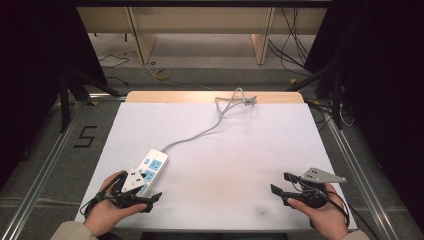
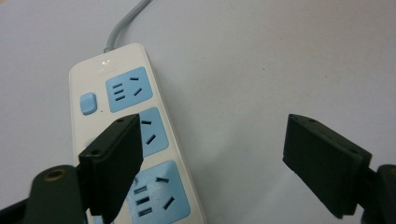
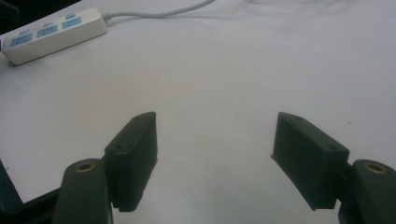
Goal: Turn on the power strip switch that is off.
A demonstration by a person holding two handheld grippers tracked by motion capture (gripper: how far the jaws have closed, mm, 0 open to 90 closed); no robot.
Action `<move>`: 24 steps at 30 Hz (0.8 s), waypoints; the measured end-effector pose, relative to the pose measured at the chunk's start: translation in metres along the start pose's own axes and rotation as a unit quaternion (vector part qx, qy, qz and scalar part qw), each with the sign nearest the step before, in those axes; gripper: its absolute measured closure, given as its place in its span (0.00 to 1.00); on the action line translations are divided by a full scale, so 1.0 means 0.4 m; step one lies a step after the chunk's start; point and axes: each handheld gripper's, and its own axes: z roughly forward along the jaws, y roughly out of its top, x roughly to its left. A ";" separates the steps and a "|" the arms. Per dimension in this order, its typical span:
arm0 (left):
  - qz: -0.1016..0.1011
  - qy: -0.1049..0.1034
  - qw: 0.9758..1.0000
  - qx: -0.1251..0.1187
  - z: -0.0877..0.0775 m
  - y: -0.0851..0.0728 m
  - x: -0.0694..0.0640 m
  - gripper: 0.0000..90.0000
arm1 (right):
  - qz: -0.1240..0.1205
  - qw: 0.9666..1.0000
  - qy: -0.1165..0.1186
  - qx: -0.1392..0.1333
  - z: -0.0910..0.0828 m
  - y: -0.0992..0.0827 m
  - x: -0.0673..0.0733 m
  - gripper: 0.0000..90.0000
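A white power strip (image 1: 151, 166) with blue socket faces lies on the white tabletop (image 1: 235, 150) at the front left. Its grey cable (image 1: 200, 132) runs to a loose tangle at the far edge. My left gripper (image 1: 151, 202) is open just beside the strip's near end. In the left gripper view the strip (image 2: 126, 135) lies under the left jaw, with bare table between the jaws of the gripper (image 2: 212, 140). At the front right my right gripper (image 1: 281, 183) is open over bare table. In the right gripper view that gripper (image 3: 215, 135) holds nothing, with the strip (image 3: 51, 35) far off at top left.
Metal frame rails (image 1: 345, 150) run along both sides of the table. A black tape mark shaped like a 5 (image 1: 86, 136) is on the floor at left. Beyond the far edge are wooden furniture legs (image 1: 142, 40), floor cables and a yellow coil (image 1: 161, 75).
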 end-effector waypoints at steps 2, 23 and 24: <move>-0.004 0.000 1.000 0.000 -0.002 0.000 0.000 0.23 | 0.001 1.000 0.000 -0.001 0.000 0.000 0.000 0.35; -0.035 0.015 0.999 0.004 -0.027 0.026 0.014 0.99 | 0.003 1.000 -0.005 -0.001 -0.001 0.000 -0.002 0.35; -0.036 0.015 0.999 0.004 -0.027 0.026 0.015 0.99 | 0.003 1.000 -0.005 -0.001 -0.001 0.000 -0.002 0.35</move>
